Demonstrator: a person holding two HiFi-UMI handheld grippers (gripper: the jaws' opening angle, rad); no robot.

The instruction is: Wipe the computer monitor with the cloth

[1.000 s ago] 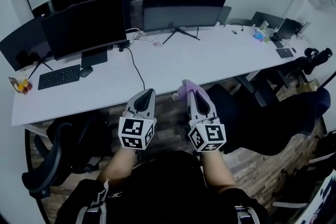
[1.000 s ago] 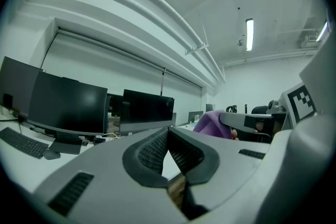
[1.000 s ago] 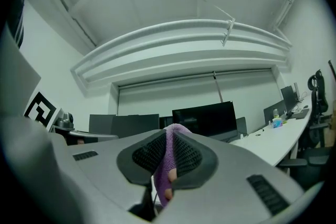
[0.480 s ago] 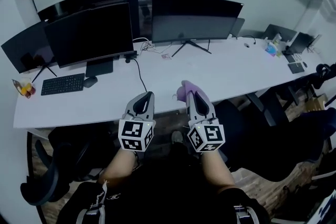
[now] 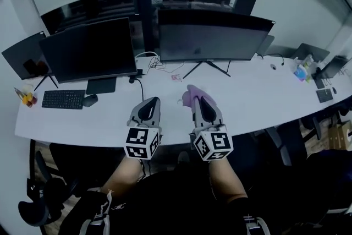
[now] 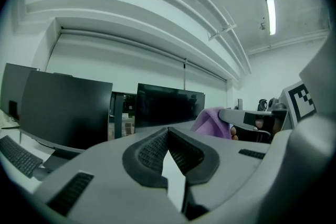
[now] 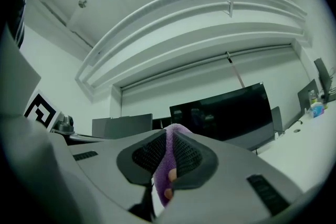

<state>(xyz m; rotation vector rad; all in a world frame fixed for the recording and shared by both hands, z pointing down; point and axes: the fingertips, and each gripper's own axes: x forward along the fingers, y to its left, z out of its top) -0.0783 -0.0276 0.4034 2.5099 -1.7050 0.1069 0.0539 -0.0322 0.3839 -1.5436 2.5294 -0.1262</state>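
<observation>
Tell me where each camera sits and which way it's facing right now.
Head view: on the person's head, looking steeply down at the desk; forearms, left gripper and right gripper show.
Left gripper view: on the left gripper, looking along its shut, empty jaws toward the wide monitor.
Right gripper view: on the right gripper, looking along jaws shut on the purple cloth.
Shared: all three show that monitor and the cloth.

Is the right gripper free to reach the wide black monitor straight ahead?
Probably yes. The right gripper is shut on the purple cloth, and only bare white desk lies between it and the wide black monitor, though that stands at the desk's back.
</observation>
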